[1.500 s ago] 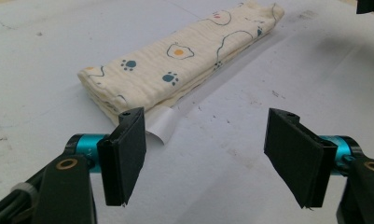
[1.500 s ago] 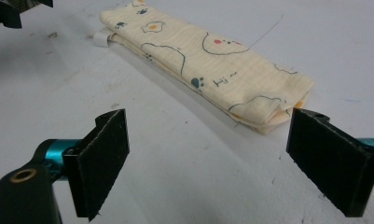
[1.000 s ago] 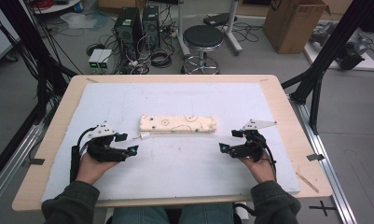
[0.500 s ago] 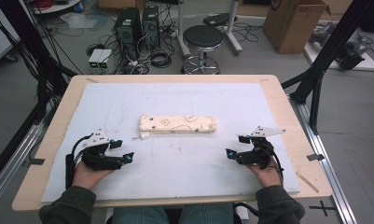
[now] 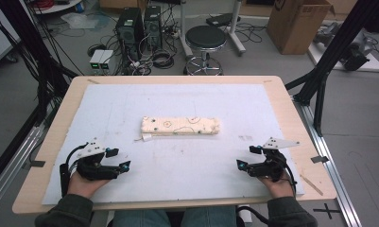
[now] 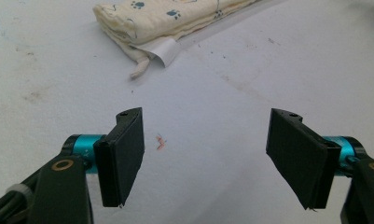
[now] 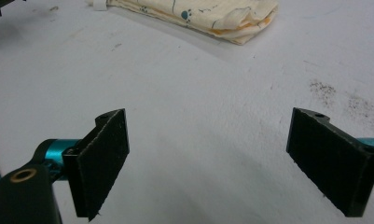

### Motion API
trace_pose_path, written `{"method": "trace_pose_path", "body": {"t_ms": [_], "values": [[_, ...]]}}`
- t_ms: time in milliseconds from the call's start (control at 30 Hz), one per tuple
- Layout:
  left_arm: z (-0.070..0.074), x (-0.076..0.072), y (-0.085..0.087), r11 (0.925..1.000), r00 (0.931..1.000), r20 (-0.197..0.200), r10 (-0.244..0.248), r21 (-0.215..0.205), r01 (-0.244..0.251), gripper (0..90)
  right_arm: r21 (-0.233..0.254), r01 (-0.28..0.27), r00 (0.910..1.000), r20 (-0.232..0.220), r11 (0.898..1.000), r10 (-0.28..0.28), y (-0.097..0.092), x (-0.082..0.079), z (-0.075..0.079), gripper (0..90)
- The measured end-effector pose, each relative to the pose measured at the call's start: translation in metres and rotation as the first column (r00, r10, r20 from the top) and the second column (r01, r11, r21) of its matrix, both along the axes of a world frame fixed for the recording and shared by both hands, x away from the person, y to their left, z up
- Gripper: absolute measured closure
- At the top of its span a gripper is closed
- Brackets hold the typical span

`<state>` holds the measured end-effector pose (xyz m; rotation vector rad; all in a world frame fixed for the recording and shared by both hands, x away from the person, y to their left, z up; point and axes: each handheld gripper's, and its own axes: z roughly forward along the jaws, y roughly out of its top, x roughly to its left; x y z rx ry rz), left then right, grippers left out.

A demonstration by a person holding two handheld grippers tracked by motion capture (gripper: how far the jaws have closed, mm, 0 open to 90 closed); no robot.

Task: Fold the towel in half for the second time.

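Note:
A folded cream cloth with small paw prints (image 5: 180, 126) lies as a long roll in the middle of the white mat (image 5: 177, 101). Its white label (image 6: 164, 49) sticks out at the left end. My left gripper (image 5: 118, 160) rests near the front left of the mat, open and empty, well short of the cloth (image 6: 161, 16). At the front right my right gripper (image 5: 247, 157) is open too, nothing between its pads (image 7: 103, 161). The cloth's right end (image 7: 222, 16) lies far ahead of it.
The mat covers a wooden table (image 5: 291, 113). Beyond the table's far edge stand a round stool (image 5: 205, 40), computer towers (image 5: 140, 26) with cables, and a cardboard box (image 5: 298, 21). Black frame posts (image 5: 329, 61) flank the table.
Both grippers have drawn back toward the front edge and outward, away from the cloth's ends. The cloth has stayed where it was.

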<state>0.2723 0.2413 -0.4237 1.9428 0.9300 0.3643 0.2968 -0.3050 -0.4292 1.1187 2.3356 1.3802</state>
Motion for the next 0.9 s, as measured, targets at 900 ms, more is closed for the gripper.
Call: {"method": "trace_pose_path", "body": {"t_ms": [900], "values": [[0.002,-0.021,0.012,0.9993,0.9989,0.029,0.036,0.001,-0.036,27.2,-0.053,-0.017,0.9999,-0.003,0.998,0.017,-0.004,-0.017,-0.006,12.2]]}}
